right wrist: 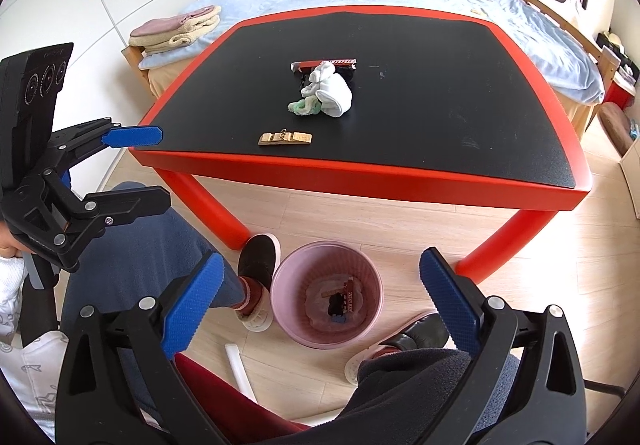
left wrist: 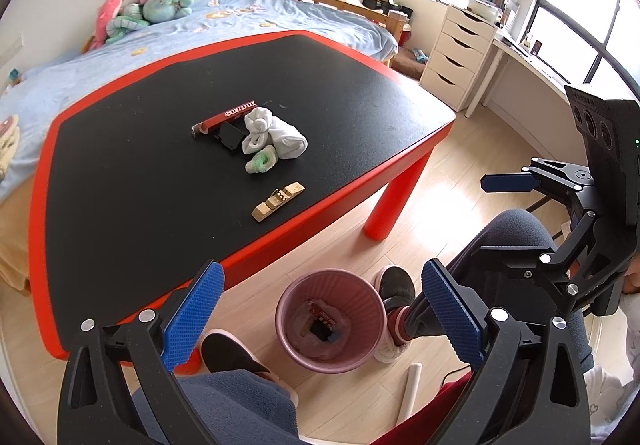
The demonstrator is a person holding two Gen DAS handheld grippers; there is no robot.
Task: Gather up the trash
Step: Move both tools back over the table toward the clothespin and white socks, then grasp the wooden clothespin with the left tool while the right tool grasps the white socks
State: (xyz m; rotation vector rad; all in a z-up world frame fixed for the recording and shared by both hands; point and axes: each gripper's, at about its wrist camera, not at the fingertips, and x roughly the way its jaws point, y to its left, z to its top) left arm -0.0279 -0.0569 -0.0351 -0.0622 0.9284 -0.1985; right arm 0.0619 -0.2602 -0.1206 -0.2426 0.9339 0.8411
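A pink ribbed bin [left wrist: 352, 293] [right wrist: 292, 277] stands on the floor by the table's near edge, with a red wrapper [left wrist: 320, 315] [right wrist: 349, 295] and dark bits inside. My left gripper [left wrist: 322, 281] and my right gripper [right wrist: 320, 265] both hover above it, open and with nothing between their blue pads. Each shows in the other's view: the right gripper [left wrist: 496, 217] and the left gripper [right wrist: 156, 169]. On the black table [left wrist: 120, 165] [right wrist: 440, 105] lie a red wrapper [left wrist: 228, 115] [right wrist: 328, 63], a black piece [left wrist: 230, 137], a white cloth bundle [left wrist: 276, 135] [right wrist: 334, 91], a green-white wad [left wrist: 260, 163] [right wrist: 304, 107] and a beige clip-like piece [left wrist: 278, 201] [right wrist: 285, 138].
A person's legs [left wrist: 500, 245] and slippered feet [left wrist: 396, 285] [right wrist: 258, 261] flank the bin. A white tube [left wrist: 410, 389] lies on the wood floor. Red table legs [left wrist: 392, 201] stand nearby. A bed [left wrist: 240, 17] lies behind the table and white drawers [left wrist: 456, 53] stand by the window.
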